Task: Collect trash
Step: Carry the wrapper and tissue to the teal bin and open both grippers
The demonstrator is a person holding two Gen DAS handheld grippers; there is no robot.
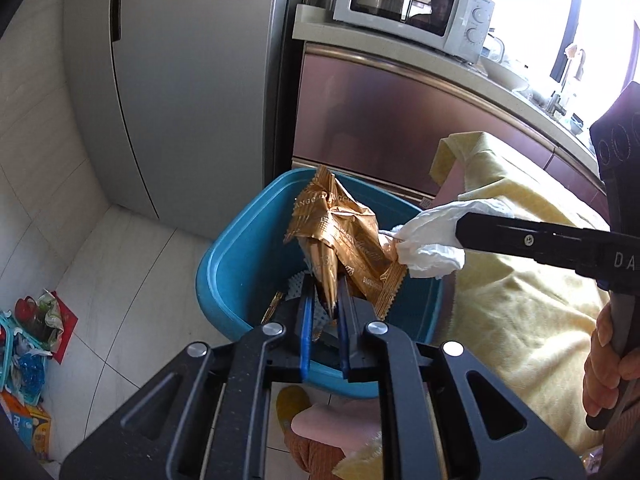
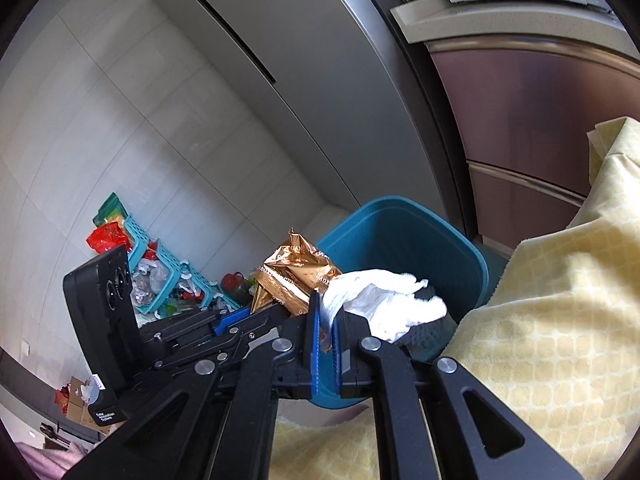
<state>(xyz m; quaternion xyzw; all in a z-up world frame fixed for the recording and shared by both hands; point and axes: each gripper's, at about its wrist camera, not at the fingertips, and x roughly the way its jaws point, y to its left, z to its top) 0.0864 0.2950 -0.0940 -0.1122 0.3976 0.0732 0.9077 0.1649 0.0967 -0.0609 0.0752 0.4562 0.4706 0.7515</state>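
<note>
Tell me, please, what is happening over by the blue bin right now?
A person is collecting trash with a handheld gripper in each hand. The left gripper is shut on a crumpled gold snack wrapper, and the right gripper is shut on a wad of white tissue. Both pieces are held above the open blue bin, which stands beside a yellow blanket, and neither has been dropped yet.

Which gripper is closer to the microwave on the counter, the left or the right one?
Hard to tell. The left gripper with the gold wrapper and the right gripper with the white tissue both hang over the blue bin, well below the microwave.
</note>
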